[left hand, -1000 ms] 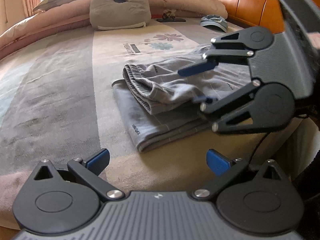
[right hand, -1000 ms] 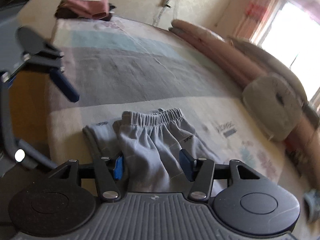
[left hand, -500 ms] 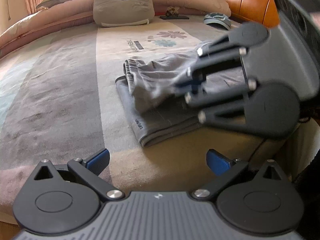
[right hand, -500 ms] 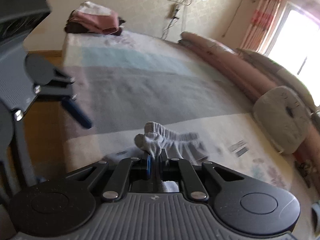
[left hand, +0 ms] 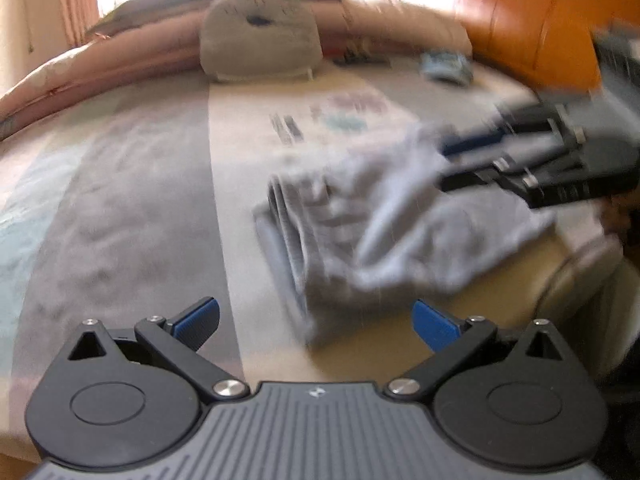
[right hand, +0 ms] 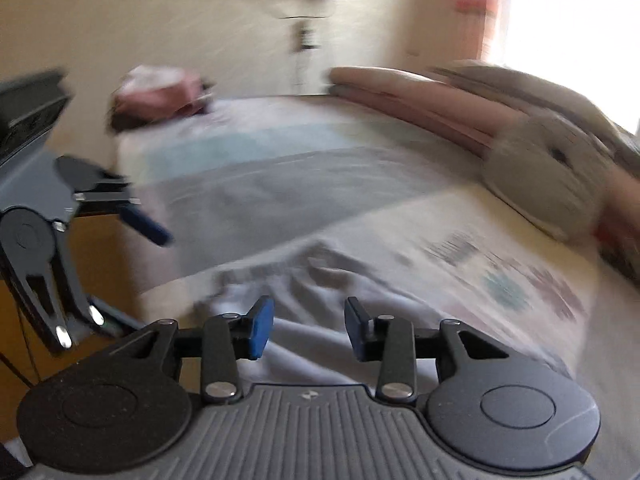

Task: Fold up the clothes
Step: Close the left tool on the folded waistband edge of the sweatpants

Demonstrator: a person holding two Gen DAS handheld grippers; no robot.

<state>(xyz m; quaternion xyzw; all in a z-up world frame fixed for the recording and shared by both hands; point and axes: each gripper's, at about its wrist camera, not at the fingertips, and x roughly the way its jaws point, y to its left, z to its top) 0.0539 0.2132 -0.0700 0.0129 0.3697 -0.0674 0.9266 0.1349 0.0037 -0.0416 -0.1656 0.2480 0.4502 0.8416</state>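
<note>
The left wrist view looked from the bed's (left hand: 120,200) near edge toward the headboard (left hand: 520,20). The right wrist view looked across the bed toward the wall (right hand: 120,20). Both sat close above the grey clothes (left hand: 380,232) and shared the round pillow (left hand: 260,36).

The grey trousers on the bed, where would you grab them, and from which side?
The grey trousers lie partly folded near the bed's front edge, the ribbed waistband toward the left gripper. I would probably pinch that waistband from the left: it is thick, stacked and exposed. Both views are blurred, so layers are uncertain.
</note>
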